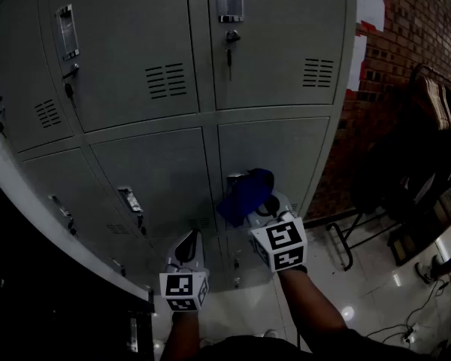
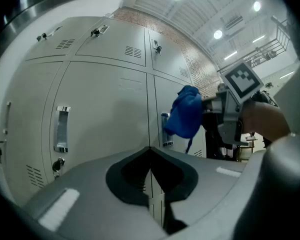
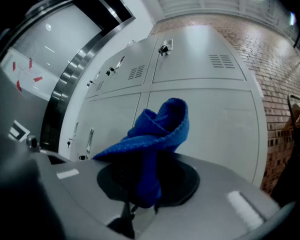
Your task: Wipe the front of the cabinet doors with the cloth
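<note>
Grey cabinet doors [image 1: 165, 179] behind crumpled blue cloth [image 3: 157, 129] in right gripper [image 1: 263, 210] fingers [image 3: 190, 181]; left gripper [image 2: 150, 170] fingers together, empty.

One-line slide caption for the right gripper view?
Right gripper shut on a bunched blue cloth, facing grey cabinet doors.

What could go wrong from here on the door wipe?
1. The cloth is bunched in the right gripper, with little flat area; the hard jaws might scrape the lower right door.
2. It sits beside that door's handle and could snag there.
3. The left gripper, shut and empty, hangs near the cabinet and may bump it.
</note>
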The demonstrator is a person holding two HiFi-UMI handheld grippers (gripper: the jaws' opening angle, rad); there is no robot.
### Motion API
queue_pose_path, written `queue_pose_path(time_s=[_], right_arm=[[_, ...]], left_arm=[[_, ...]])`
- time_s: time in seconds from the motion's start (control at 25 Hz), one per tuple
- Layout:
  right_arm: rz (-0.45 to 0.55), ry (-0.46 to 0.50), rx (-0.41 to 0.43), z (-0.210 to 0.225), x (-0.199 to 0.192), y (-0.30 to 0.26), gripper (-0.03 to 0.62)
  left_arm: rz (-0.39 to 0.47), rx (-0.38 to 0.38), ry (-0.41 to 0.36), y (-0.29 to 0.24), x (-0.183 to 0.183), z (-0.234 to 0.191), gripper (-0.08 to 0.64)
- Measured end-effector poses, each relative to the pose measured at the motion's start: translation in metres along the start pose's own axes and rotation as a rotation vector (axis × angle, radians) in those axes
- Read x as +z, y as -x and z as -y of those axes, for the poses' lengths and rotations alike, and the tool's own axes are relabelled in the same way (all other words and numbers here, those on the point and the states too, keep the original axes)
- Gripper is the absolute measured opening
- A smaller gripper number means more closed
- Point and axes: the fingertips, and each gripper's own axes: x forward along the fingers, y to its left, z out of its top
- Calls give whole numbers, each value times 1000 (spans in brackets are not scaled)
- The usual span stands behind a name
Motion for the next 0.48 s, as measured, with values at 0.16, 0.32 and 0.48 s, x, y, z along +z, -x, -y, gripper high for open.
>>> queue_pose_path(time_s=[0.16, 0.32, 0.48], right_arm=[[56, -38, 7, 9, 49, -17, 75], [108, -5, 23, 3, 91, -29, 75], [140, 14, 9, 2, 112, -38, 75]], left_arm=[[-2, -2, -2, 3, 0, 0, 17], [-2, 4, -2, 7, 0, -4, 17], [1, 17, -3, 10, 1, -12, 17]])
